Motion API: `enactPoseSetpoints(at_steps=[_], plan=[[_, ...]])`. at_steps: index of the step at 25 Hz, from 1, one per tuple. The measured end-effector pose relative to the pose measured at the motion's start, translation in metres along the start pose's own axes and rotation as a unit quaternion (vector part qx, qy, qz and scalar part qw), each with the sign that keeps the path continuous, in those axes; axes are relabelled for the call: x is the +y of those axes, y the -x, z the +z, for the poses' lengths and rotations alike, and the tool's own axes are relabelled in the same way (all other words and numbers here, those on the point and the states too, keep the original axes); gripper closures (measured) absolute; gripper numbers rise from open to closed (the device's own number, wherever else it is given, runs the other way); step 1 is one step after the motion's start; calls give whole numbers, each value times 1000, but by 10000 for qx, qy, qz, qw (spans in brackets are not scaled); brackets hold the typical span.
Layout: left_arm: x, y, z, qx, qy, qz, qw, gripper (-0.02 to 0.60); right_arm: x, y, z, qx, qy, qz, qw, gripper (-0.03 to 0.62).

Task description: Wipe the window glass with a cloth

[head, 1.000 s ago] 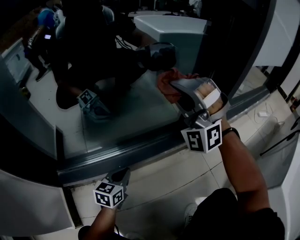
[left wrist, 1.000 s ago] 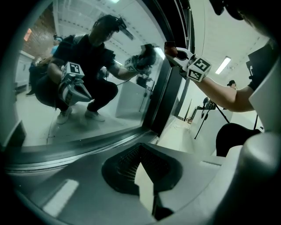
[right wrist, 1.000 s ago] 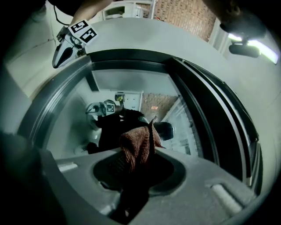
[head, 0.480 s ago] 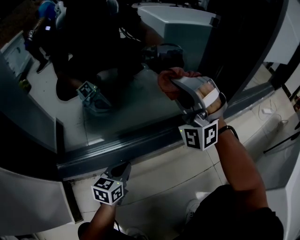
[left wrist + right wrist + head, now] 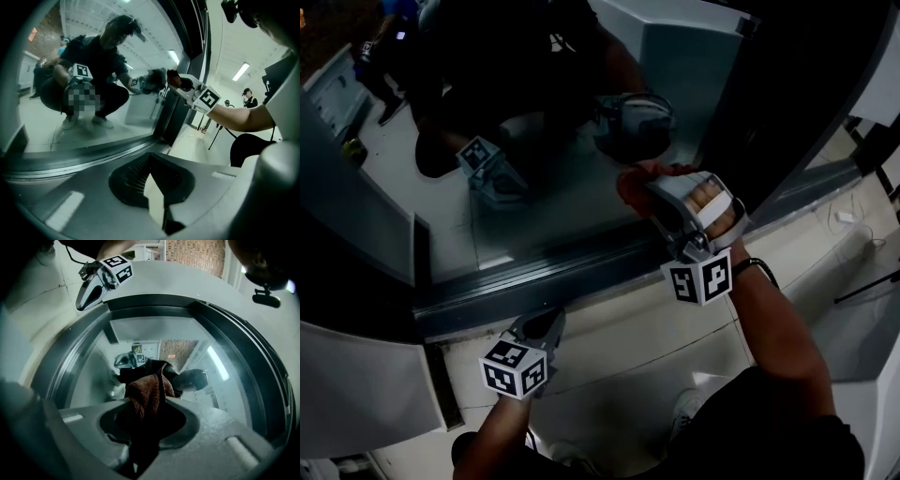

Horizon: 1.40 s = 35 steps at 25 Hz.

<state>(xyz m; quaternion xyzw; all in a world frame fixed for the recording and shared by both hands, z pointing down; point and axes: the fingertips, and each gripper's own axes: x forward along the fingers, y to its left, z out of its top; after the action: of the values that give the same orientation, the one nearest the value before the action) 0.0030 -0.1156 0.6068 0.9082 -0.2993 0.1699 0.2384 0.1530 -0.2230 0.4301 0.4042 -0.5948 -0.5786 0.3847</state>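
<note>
Against window glass (image 5: pixel 553 220), cloth (image 5: pixel 147 387) in right tool (image 5: pixel 146 425)

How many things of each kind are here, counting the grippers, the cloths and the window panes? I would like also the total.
Grey two-jaw grippers: 2 (left gripper, right gripper)
Reddish-brown terry cloth: 1
Window glass pane: 1
Total: 4
</note>
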Motion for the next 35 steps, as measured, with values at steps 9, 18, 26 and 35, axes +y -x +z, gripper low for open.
enactPoseSetpoints(at_steps=[9,18,26,35], plan=[[-3,-3,-1,65,-10,18,10000,565,56,0,1,-83,-283,508,9983,520],[-5,-3,-5,121,-34,37,9999,565,95,3,3,-144,-241,1029,9943,520],[-5,-3,-2,182,74,86,9998,565,158,5,-3,-192,-187,1891,9816,520],[-3,-4,-7,245,59,121,9996,565,184,3,2,-321,-265,2017,9786,520]])
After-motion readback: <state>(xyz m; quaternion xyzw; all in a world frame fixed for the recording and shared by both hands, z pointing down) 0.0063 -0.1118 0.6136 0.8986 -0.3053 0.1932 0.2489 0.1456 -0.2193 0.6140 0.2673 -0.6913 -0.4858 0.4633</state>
